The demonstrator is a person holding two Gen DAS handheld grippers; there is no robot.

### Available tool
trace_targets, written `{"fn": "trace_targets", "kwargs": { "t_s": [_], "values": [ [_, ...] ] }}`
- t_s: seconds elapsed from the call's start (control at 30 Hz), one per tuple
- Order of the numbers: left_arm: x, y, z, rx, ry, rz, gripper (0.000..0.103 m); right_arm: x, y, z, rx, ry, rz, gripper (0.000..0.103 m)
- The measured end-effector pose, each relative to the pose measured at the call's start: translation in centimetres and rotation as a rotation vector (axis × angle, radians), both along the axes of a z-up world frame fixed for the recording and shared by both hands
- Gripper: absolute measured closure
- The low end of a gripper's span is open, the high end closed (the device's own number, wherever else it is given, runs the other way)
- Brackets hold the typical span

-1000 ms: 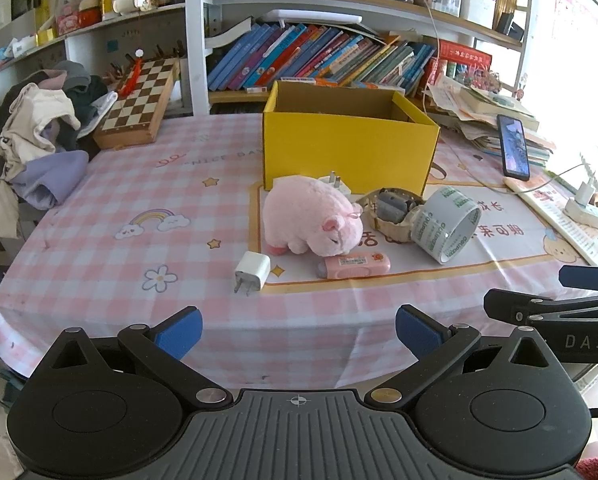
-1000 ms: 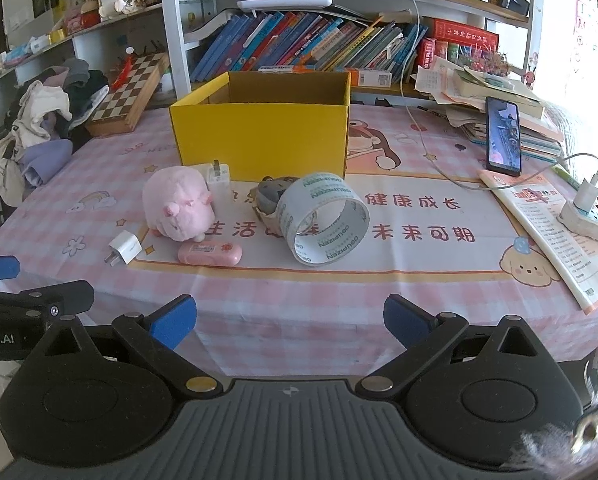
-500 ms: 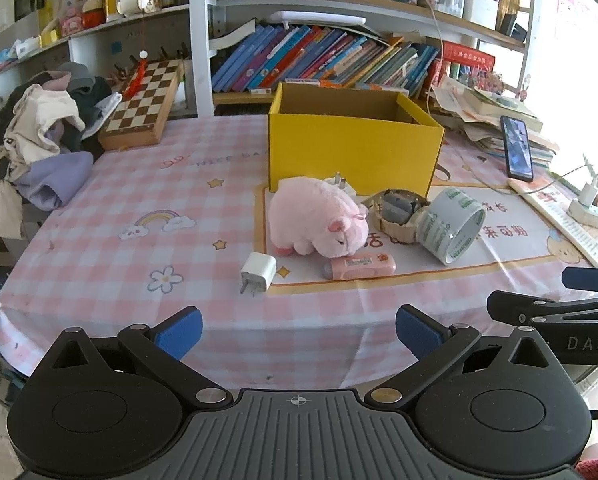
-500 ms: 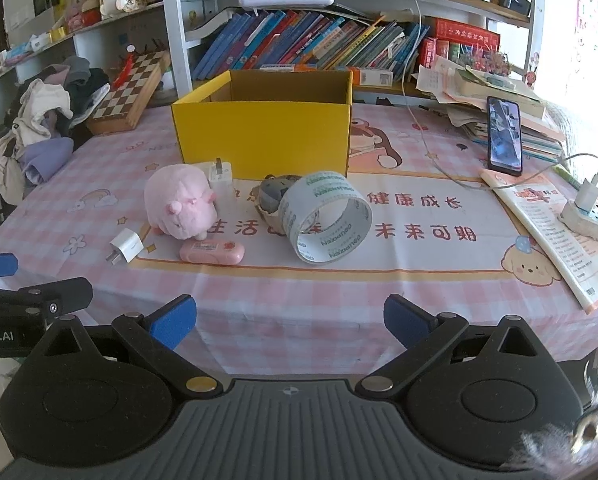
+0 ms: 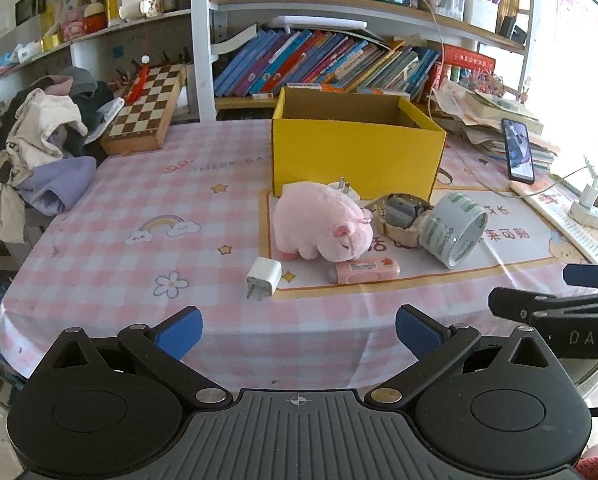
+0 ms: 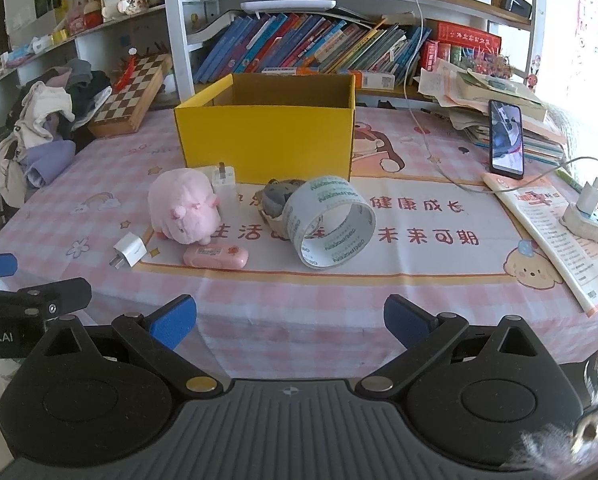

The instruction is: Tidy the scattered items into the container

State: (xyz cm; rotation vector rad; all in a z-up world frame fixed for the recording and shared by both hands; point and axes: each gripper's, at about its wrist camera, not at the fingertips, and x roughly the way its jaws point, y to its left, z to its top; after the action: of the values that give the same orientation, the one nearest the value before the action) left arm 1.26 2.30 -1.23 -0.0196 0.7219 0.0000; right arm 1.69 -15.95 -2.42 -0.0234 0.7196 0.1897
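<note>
My left gripper hung spread and empty just off the near edge of the table, level and pointing across it. My right gripper was beside it in the same pose, fingers wide apart with nothing between them.

Nearest the left one lay a small white charger on its side, prongs toward me. I judged it light, hard and smooth, best pinched across its flat faces. Just beyond it a pink case lay flat, touching the snout of the pink plush pig. The case looked stiff and a little slippery, so I would have taken it across its narrow width. The pig looked soft and light; a squeeze around its body should hold.

Before the right gripper stood the roll of tape, tilted on its edge against a small grey thing in a shallow holder that I could not make out. The roll seemed rigid but apt to roll away, so one finger through the hole seemed wise. A second white charger stood behind the pig, against the yellow box, which was open-topped and sat behind all the items.
</note>
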Motion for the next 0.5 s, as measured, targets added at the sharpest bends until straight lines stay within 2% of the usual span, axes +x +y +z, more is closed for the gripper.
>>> {"fn": "trace_targets", "kwargs": {
  "t_s": [0.5],
  "values": [
    [0.03, 0.15, -0.17, 0.000, 0.009, -0.008, 0.000, -0.01, 0.72, 0.20, -0.012, -0.003, 0.010, 0.001]
  ]
}}
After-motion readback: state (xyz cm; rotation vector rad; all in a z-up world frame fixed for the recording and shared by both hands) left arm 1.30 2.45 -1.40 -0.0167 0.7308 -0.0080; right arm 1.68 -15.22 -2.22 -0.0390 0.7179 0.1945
